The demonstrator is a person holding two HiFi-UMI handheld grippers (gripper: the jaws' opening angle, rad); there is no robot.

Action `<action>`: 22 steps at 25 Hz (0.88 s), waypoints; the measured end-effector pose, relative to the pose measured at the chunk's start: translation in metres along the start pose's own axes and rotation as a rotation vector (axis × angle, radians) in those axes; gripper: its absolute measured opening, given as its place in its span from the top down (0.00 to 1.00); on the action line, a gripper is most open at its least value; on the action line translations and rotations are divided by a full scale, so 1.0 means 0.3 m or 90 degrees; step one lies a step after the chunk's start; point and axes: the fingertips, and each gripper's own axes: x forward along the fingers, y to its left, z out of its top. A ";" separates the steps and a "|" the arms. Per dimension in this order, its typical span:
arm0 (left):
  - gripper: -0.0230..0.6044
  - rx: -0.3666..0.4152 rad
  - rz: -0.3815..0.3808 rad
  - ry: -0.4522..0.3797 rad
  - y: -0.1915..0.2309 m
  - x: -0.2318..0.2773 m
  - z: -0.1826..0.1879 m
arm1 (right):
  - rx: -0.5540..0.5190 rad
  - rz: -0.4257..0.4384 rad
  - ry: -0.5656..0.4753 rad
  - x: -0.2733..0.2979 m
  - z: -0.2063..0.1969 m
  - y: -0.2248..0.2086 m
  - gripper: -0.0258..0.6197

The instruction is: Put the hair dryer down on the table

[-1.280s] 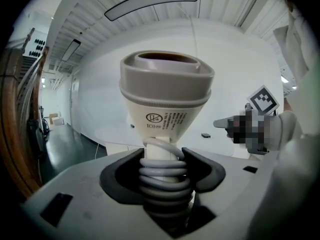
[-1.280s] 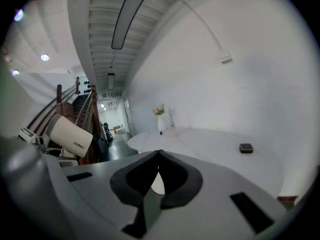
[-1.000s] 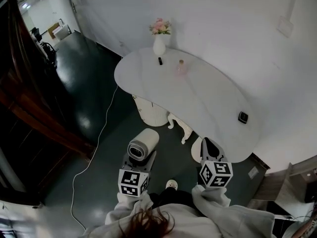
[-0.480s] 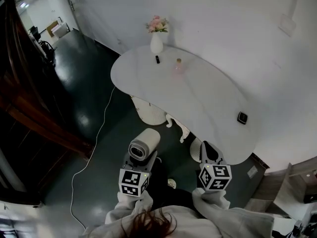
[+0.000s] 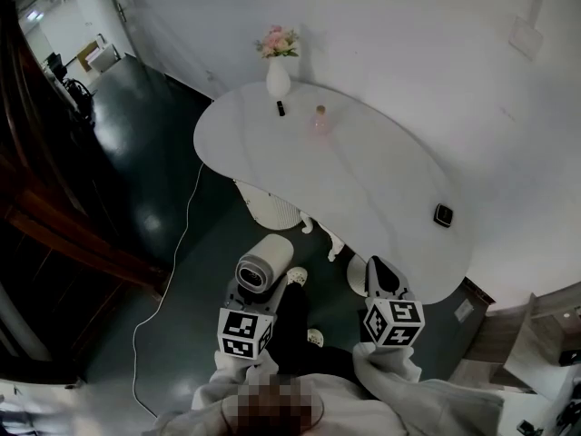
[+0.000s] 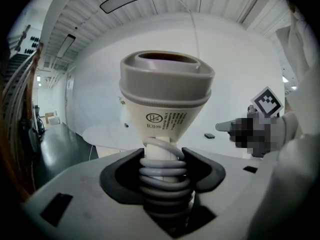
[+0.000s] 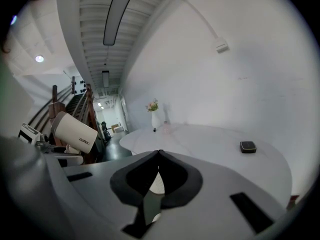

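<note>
A cream hair dryer (image 5: 262,263) with a grey nozzle stands upright in my left gripper (image 5: 252,291). That gripper is shut on the dryer's handle (image 6: 161,166), which has a grey cord coiled round it. The dryer's head (image 6: 165,98) fills the middle of the left gripper view and also shows at the left of the right gripper view as the dryer (image 7: 74,132). My right gripper (image 5: 381,276) is shut with nothing between its tips (image 7: 159,153). Both grippers hover over the dark floor, short of the white oval table (image 5: 363,184).
On the table stand a white vase of pink flowers (image 5: 277,64), a small dark item (image 5: 280,108), a pink bottle (image 5: 320,119) and a small black box (image 5: 443,214). A white ribbed basket (image 5: 270,206) sits under the table. A cable (image 5: 172,271) trails across the floor.
The table and everything on it have slid up and to the left in the head view. Both grippers keep their hold and spacing, low in the frame.
</note>
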 end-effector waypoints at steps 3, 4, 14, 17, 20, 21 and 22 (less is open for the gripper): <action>0.59 0.001 -0.005 0.000 0.012 0.031 0.014 | -0.001 -0.004 -0.001 0.034 0.021 -0.012 0.88; 0.59 0.002 -0.006 0.000 0.020 0.045 0.020 | -0.001 -0.004 -0.001 0.050 0.028 -0.014 0.88; 0.59 0.001 0.001 0.005 0.178 0.238 0.114 | -0.004 0.004 0.005 0.299 0.147 -0.033 0.88; 0.59 -0.001 0.004 0.000 0.240 0.301 0.159 | -0.011 0.008 0.005 0.388 0.200 -0.030 0.88; 0.59 -0.003 0.003 0.000 0.295 0.357 0.199 | -0.015 0.009 0.006 0.471 0.254 -0.027 0.88; 0.59 -0.003 0.003 0.000 0.312 0.374 0.210 | -0.016 0.008 0.007 0.497 0.270 -0.026 0.88; 0.59 -0.004 0.002 0.001 0.330 0.391 0.219 | -0.017 0.009 0.007 0.522 0.284 -0.025 0.88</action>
